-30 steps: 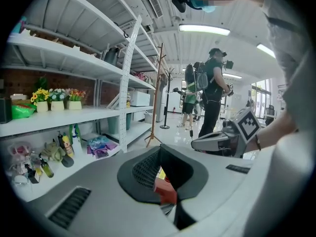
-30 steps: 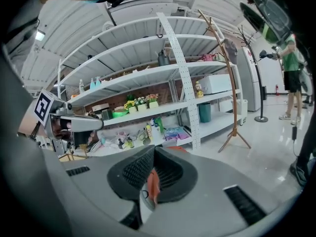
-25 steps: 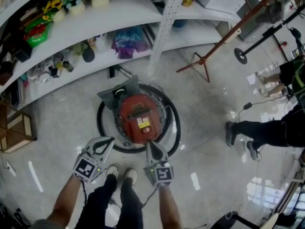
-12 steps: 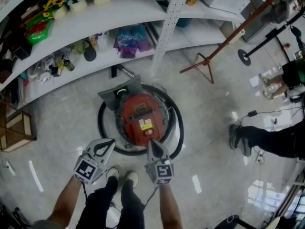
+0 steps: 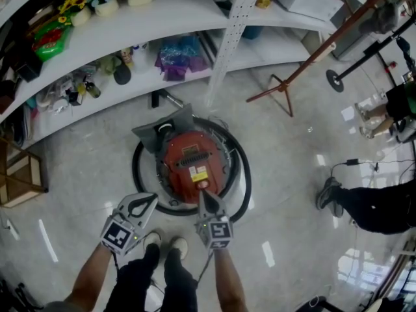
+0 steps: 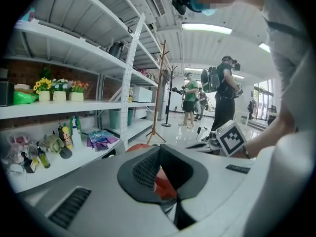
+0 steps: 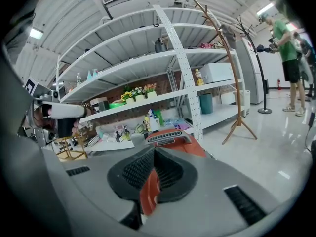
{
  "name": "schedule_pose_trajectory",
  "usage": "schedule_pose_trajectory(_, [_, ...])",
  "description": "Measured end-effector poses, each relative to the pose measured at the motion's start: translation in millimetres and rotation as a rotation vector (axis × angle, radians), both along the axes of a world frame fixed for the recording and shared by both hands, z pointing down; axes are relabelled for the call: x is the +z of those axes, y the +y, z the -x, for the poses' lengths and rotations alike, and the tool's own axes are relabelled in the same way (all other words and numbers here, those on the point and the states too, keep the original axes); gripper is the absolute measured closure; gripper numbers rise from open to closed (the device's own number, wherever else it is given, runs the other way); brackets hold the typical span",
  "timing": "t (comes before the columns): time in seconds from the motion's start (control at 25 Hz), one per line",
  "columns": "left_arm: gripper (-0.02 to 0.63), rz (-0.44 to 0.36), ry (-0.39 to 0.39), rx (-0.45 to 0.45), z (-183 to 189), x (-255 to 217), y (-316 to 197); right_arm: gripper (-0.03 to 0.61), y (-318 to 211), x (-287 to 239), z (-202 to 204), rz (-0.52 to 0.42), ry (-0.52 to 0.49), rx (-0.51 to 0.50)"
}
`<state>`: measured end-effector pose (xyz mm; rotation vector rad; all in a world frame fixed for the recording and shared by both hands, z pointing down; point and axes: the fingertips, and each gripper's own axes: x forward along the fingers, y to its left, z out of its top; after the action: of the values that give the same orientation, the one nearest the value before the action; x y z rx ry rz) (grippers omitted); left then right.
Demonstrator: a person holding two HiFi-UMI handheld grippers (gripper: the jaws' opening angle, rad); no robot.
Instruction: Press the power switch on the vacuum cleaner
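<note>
The red canister vacuum cleaner point(image 5: 192, 164) sits on the floor ringed by its black hose point(image 5: 242, 174), with a grey head piece point(image 5: 162, 130) at its far side. My right gripper point(image 5: 201, 190) is shut, and its tip rests at the vacuum's near end just below the yellow-white label point(image 5: 199, 173). The switch itself I cannot make out. In the right gripper view the red body point(image 7: 170, 137) fills the space beyond the closed right gripper point(image 7: 154, 149). My left gripper point(image 5: 151, 199) is shut and hangs left of the vacuum over the hose; its own view shows red point(image 6: 160, 184) through the left gripper point(image 6: 159, 148).
White shelving point(image 5: 130, 25) with bottles, flower pots and bags curves behind the vacuum. A wooden coat stand point(image 5: 286, 77) leans at the right. A person's legs point(image 5: 364, 200) and a floor cable point(image 5: 344, 164) are at the right. My shoes point(image 5: 162, 240) stand just behind the grippers.
My right gripper's tip has crept forward onto the vacuum's near end. The left gripper has barely moved. The person at the right has stepped further right.
</note>
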<state>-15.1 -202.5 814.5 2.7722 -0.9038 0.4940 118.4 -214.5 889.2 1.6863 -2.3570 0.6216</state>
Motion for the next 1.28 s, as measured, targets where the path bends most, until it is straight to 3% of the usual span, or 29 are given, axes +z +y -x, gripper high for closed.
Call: schedule_pose_trajectory(1.28, [0.604, -0.024, 0.001, -0.010, 6.5, 30.7, -8.4, 0.566, -10.6, 55.7, 1.9, 0.044, 0.022, 0.009])
